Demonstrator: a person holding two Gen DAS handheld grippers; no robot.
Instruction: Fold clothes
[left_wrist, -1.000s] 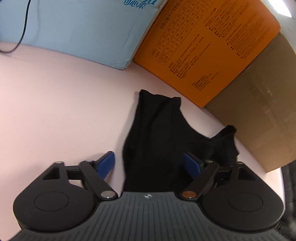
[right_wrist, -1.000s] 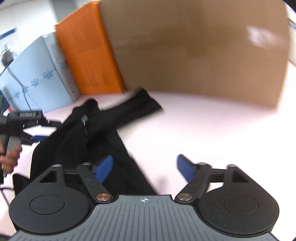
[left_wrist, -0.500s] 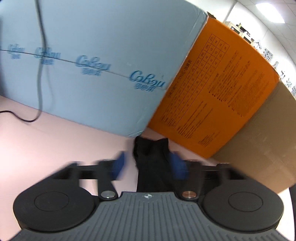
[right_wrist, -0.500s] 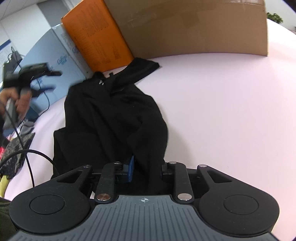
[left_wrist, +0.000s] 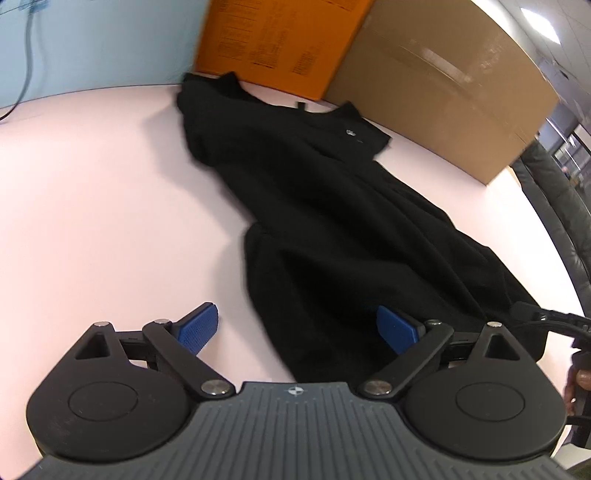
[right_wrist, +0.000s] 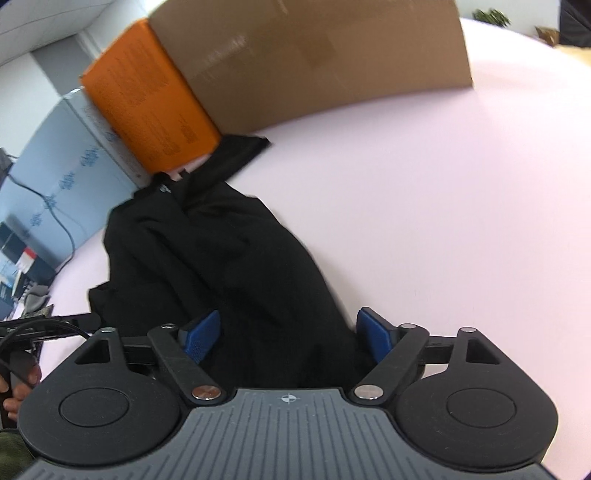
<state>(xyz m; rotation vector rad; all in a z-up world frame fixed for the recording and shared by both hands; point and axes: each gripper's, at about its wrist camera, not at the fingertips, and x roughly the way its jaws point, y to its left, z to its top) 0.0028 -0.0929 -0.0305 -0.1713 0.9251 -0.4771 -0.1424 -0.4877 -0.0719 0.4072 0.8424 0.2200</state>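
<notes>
Crumpled black cloth garment (left_wrist: 332, 206) on pink tabletop (left_wrist: 92, 206): hem btwn closing left claw (left_wrist: 299, 328) pads, ungripped; under spread, opening right claw (right_wrist: 288, 332).

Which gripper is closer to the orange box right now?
Neither clearly. The left gripper and right gripper both sit at the black garment's near end; the orange box stands beyond its far end.
</notes>
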